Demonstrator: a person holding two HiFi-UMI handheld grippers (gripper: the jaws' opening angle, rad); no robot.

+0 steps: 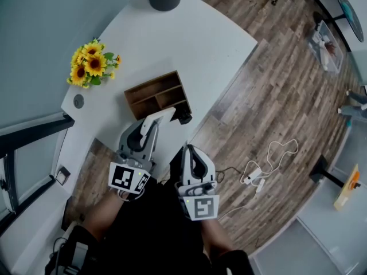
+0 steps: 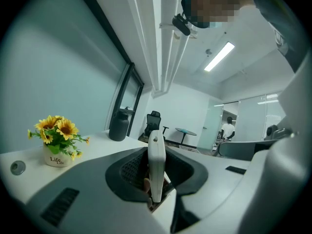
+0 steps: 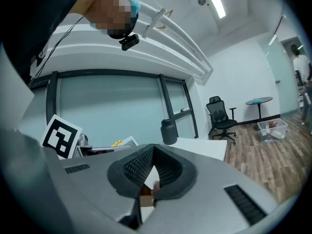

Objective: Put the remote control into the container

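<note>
right gripper (image 1: 187, 152): jaws together, empty; best held clear.
left gripper (image 1: 150, 130): clamped on the remote (image 1: 161, 117), which sticks out ahead.
remote: in the air, tip just short of the container (image 1: 150, 90).
container: wooden, divided; probably line the remote up with one compartment, lower it, then release.

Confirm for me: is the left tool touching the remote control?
Touching. The left gripper view shows the white remote control standing on edge between the jaws of the left tool, both pressed against its sides.
</note>
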